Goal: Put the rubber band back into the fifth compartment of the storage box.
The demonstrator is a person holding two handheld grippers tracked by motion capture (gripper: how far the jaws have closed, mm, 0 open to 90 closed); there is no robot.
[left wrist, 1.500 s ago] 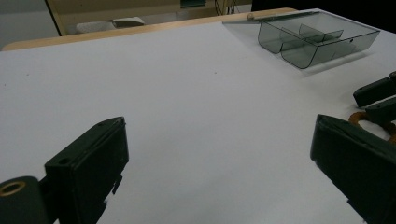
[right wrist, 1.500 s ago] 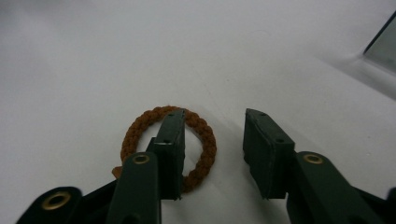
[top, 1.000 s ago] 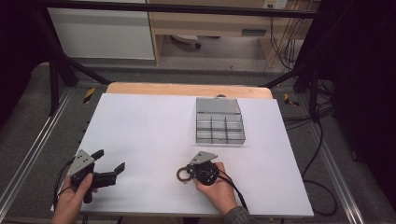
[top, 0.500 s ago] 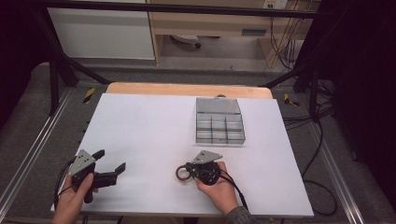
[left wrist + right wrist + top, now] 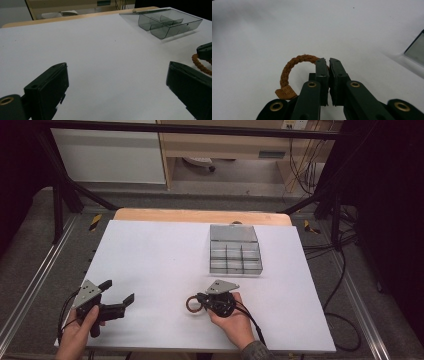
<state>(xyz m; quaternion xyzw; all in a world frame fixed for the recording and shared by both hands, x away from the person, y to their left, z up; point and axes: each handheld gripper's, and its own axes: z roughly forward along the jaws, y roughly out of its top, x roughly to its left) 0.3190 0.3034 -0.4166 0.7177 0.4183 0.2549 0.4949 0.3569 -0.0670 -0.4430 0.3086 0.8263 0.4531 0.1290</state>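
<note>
Black two-jaw grippers (image 5: 116,302) (image 5: 199,301), brass rivets set at jaw pivots, grey three-cornered plates mounted on top, black cables trailed behind

I see a rough braided cord bracelet (image 5: 292,65), a glossy smoky clear-plastic organiser box (image 5: 234,251), and a smooth matt white worktop (image 5: 150,260)

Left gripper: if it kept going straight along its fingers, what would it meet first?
Probably nothing soon: ahead of the left gripper lies bare white table. The braided bracelet and grey compartment box sit off to the right of that line.
</note>
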